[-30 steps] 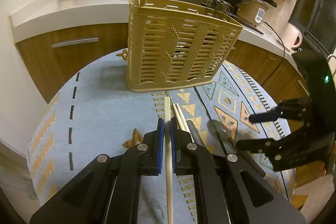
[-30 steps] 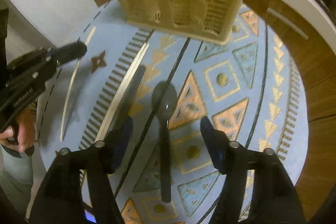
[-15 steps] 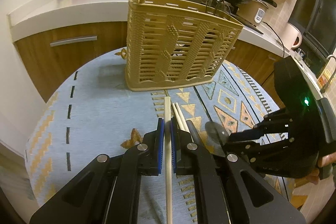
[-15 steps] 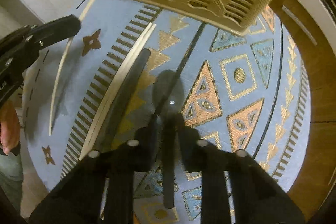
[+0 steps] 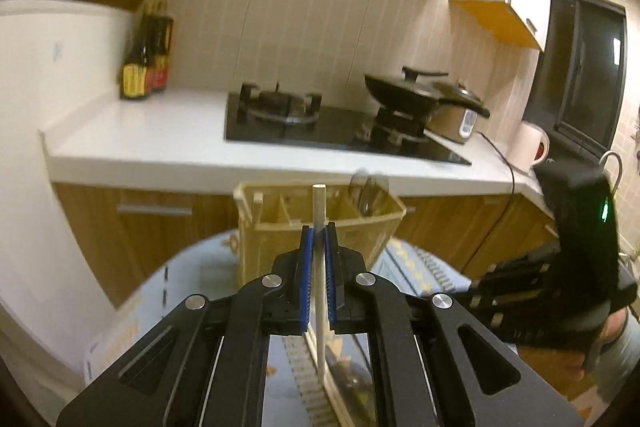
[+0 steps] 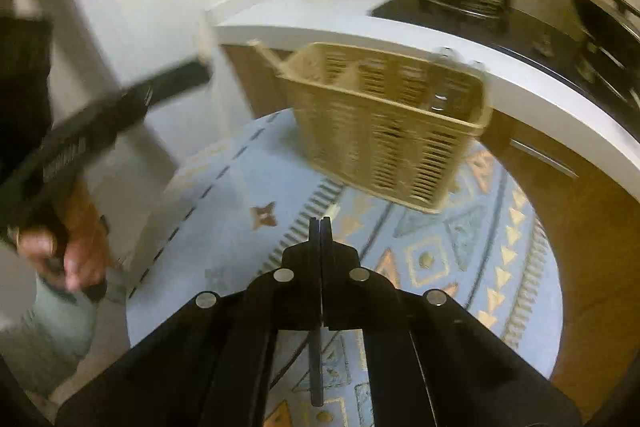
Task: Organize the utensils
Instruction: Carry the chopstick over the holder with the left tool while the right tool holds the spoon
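Gripping a pale wooden chopstick (image 5: 319,291), the left tool (image 5: 319,239) hangs near the beige slotted plastic caddy (image 6: 384,123); the right tool (image 6: 320,227) clamps a dark spoon handle (image 6: 316,367). Either thin utensil could pivot, missing its compartment.

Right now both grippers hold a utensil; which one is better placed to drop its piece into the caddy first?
Left, probably. The left gripper holds its chopstick upright, directly in line with the caddy's open compartments. The right gripper stands farther back, and its dark utensil handle trails behind the fingers.
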`<state>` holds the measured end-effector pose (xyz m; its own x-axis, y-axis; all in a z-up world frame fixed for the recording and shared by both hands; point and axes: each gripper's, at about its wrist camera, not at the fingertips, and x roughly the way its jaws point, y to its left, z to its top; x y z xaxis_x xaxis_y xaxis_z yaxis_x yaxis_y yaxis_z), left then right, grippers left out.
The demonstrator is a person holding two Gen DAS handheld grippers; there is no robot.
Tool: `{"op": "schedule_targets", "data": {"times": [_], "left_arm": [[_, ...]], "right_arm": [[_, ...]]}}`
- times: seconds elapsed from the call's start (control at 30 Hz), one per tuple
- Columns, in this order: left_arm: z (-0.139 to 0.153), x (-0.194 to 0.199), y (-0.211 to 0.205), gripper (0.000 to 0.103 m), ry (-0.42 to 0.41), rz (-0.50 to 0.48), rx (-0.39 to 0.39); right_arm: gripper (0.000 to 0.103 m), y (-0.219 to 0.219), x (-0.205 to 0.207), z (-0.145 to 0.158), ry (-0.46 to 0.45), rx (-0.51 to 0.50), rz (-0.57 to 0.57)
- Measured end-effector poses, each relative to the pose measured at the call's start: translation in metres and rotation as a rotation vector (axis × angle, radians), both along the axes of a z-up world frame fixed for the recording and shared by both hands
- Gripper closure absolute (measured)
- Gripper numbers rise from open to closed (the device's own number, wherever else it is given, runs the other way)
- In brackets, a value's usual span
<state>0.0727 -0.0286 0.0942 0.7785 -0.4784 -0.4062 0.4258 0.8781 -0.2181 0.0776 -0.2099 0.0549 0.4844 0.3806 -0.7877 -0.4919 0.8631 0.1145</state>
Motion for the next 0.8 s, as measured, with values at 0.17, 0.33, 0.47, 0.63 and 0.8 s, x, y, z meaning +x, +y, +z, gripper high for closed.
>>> {"op": "schedule_targets", "data": {"times": [0.17, 0.33, 0.47, 0.63, 0.8], "left_arm": [[-0.010, 0.002, 0.001, 0.099, 0.036, 0.007, -0.007], [-0.029, 0.010, 0.002, 0.099, 0.082, -0.002, -0.002], [-0.031, 0.009, 0.004, 0.099, 0.079, -0.012, 0.002], [-0.034, 0.008, 0.005, 0.099, 0.081, -0.018, 0.006], [-0.036, 0.009, 0.011, 0.099, 0.084, -0.014, 0.005]], "right_arm": [[0.064, 0.005, -0.003, -0.049, 0.149, -0.087, 0.017], [0.063, 0.009, -0.008, -0.087, 0.219, -0.159, 0.021], [0.063, 0.014, -0.002, -0.099, 0.270, -0.163, 0.014], [0.063, 0.019, 0.018, -0.103, 0.297, -0.131, -0.002], [0.063, 0.027, 0.030, -0.113, 0.332, -0.155, -0.004]]}}
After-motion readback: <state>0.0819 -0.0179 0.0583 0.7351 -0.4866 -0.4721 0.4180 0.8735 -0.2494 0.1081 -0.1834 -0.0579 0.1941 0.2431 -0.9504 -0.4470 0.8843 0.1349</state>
